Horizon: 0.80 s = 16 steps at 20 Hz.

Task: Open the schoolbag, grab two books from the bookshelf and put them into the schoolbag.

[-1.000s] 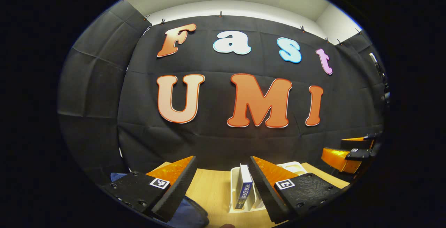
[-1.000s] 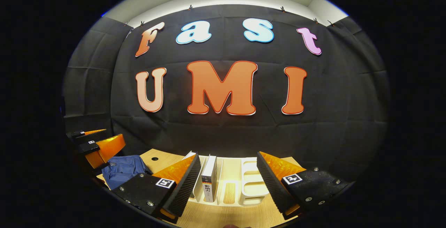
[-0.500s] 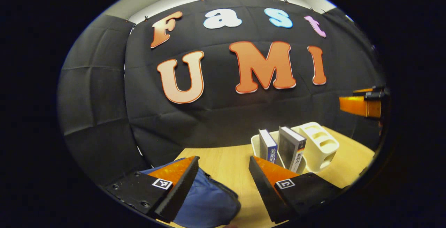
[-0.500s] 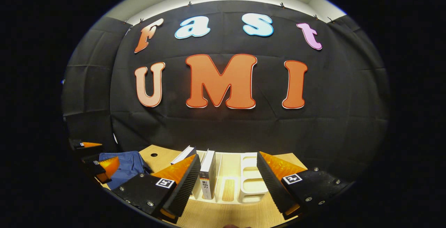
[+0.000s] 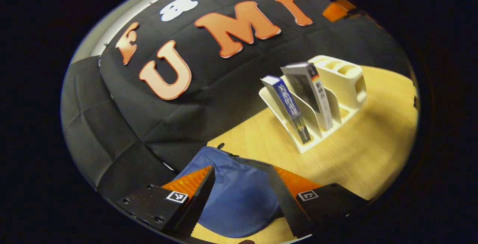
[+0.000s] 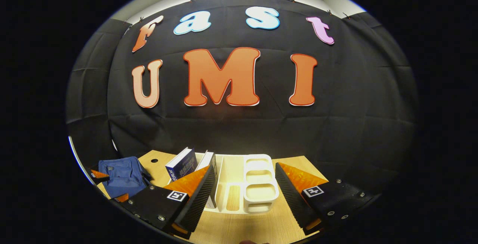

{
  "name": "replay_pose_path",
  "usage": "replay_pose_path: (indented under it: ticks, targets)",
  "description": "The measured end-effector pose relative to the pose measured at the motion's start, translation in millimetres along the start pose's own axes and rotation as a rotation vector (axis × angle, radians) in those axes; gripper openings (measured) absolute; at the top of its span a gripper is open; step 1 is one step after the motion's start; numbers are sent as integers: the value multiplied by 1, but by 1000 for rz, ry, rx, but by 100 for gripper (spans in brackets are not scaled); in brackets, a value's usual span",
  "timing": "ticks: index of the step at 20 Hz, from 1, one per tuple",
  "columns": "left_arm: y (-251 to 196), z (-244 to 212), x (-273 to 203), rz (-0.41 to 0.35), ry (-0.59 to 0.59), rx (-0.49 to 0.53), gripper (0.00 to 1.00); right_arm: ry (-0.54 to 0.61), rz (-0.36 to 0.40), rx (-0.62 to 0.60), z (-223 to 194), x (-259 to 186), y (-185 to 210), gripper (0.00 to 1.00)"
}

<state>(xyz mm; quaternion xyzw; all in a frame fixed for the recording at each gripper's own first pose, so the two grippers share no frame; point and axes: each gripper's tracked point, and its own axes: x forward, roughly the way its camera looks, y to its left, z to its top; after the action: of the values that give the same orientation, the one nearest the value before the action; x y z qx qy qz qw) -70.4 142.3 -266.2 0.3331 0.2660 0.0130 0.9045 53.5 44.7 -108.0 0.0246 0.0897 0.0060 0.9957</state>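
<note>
A pale wooden table stands before the black cloth wall. The left gripper hangs with jaws spread and empty just above the blue schoolbag, which looks unopened. Ahead and to its right, both books, a blue book and a grey book, stand in the white bookshelf. The right gripper, likewise agape and empty, faces that rack. Nothing looks done so far; spine lettering is too small to read
</note>
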Motion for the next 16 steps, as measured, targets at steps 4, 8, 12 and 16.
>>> replay_pose_path:
  ticks: [4, 8, 12, 16]
  targets:
    - [-26, -41, 6, -14, 115, 132, 90, 25, -25, 8, -11, 4, -11, 97]
    - [-44, -93, 8, -39, 286, 242, 92, 46, -32, 11, -19, 9, -15, 97]
    - [-50, -118, 13, -53, 358, 247, 92, 53, -34, 10, -21, 12, -15, 97]
    - [-43, -131, 16, -10, 422, 246, 88, 61, -26, 17, -21, 16, -11, 97]
